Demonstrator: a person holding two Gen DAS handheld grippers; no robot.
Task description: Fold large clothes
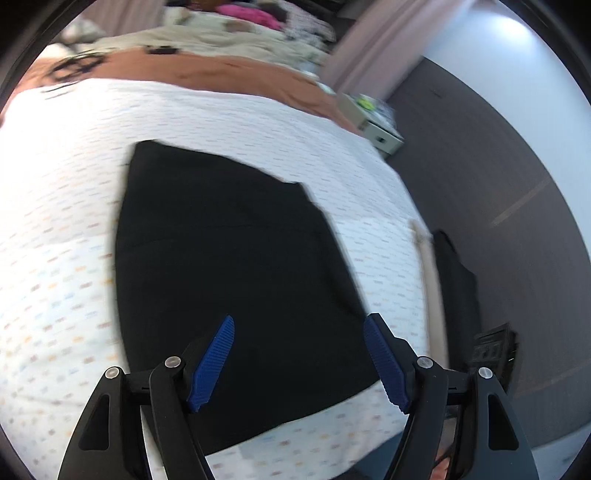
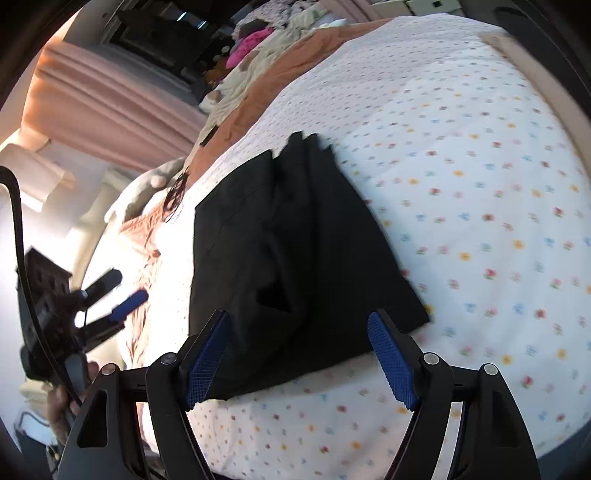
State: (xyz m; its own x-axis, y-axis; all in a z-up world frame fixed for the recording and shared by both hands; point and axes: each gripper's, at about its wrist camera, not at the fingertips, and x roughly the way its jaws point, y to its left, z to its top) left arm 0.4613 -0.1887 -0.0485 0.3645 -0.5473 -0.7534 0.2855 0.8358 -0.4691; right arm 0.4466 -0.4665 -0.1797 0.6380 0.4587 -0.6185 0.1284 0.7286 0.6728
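A black garment point(image 1: 229, 258) lies folded flat on the white flower-print bedsheet point(image 1: 55, 221). My left gripper point(image 1: 300, 319) hovers over the garment's near edge, jaws wide apart and nothing between the blue pads. In the right wrist view the same garment point(image 2: 280, 236) shows layered folds and a stepped far edge. My right gripper point(image 2: 298, 314) is open above its near part, with no cloth pinched. The left gripper point(image 2: 127, 291) also appears at the left of that view, open and held in a hand point(image 2: 59, 402).
An orange blanket point(image 1: 236, 74) and a heap of mixed clothes point(image 1: 229, 22) cover the far end of the bed. Pink curtains point(image 2: 103, 96) hang beyond. A small bedside cabinet point(image 1: 376, 129), grey floor point(image 1: 498, 206) and dark items point(image 1: 458, 288) lie along the bed's right side.
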